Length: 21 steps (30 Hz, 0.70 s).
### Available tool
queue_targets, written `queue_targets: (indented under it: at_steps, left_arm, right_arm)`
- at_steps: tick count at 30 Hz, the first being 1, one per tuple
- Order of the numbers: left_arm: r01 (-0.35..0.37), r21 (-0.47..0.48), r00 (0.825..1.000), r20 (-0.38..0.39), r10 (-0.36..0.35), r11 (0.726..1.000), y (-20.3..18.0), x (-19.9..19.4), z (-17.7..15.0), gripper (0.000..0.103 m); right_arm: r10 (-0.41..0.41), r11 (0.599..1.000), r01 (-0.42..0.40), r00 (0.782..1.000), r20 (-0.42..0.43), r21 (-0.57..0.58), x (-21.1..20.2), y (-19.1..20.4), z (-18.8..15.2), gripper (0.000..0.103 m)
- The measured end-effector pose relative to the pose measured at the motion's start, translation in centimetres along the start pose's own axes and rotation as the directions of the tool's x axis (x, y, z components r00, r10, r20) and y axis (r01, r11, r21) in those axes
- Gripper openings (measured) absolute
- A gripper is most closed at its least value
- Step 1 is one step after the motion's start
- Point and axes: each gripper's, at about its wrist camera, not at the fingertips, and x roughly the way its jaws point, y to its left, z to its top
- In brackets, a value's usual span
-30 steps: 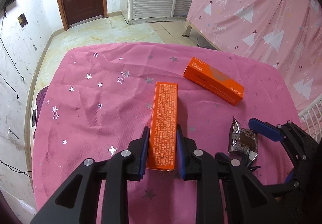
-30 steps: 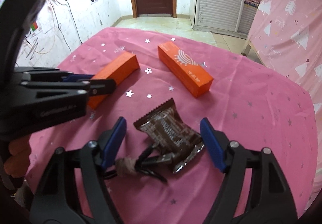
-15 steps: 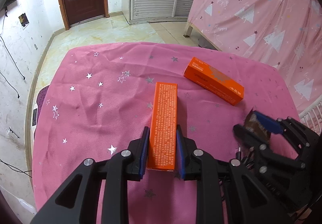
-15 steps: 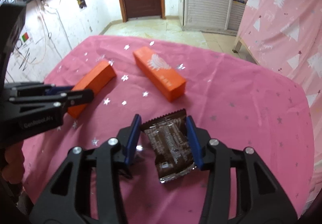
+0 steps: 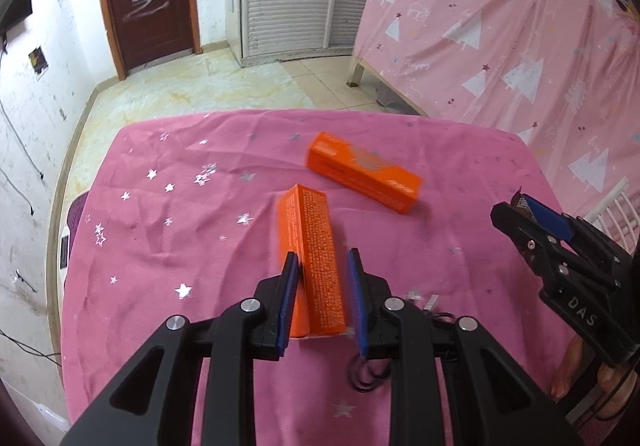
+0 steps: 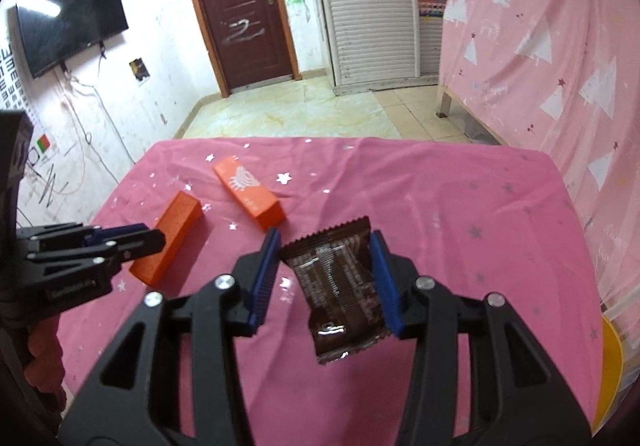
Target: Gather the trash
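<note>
Right now I have both claws loaded, so I judge the pick-up step is done for two pieces and the carry is what comes next. My left gripper is clamped narrow on the near end of an orange box, whose far end tilts up off the pink tablecloth. My right gripper is closed on a brown snack wrapper, pads pressing its two long edges, and the wrapper hangs clear of the cloth. Counting what I see: two orange boxes in all, one in my left claw and a second orange box lying flat on the cloth further out, untouched; one brown wrapper; and some small dark bits with a loop of cord on the cloth just under my left claw, too unclear to name. I see no bin in either view, though a yellow curved edge shows at the right of the table in the right wrist view; I cannot tell what it is. The next move, as I judge it, calls for keeping both grips firm while I carry the pieces to wherever the trash goes, then coming back for the second box.
</note>
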Motion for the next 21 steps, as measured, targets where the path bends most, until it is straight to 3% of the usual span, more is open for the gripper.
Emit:
queue_targets:
  at_steps: [12, 17, 21]
  left_arm:
    - [0.011, 0.078, 1.0, 0.019, -0.013, 0.997, -5.3, -1.5, -0.3, 0.018]
    - [0.04, 0.068, 0.999, 0.013, -0.041, 0.997, -5.5, -2.0, 0.1, 0.018]
    - [0.017, 0.067, 0.999, 0.038, -0.019, 0.998, -5.2, -2.8, 0.5, 0.018]
  right_arm:
    - [-0.011, 0.996, 0.007, 0.999, 0.051, 0.085, -3.0, -4.4, -1.9, 0.043]
    - [-0.029, 0.992, 0.019, 0.997, 0.073, 0.123, -4.3, -6.4, -2.6, 0.043]
    - [-0.036, 0.989, 0.024, 0.996, 0.083, 0.143, -4.9, -7.5, -3.0, 0.043]
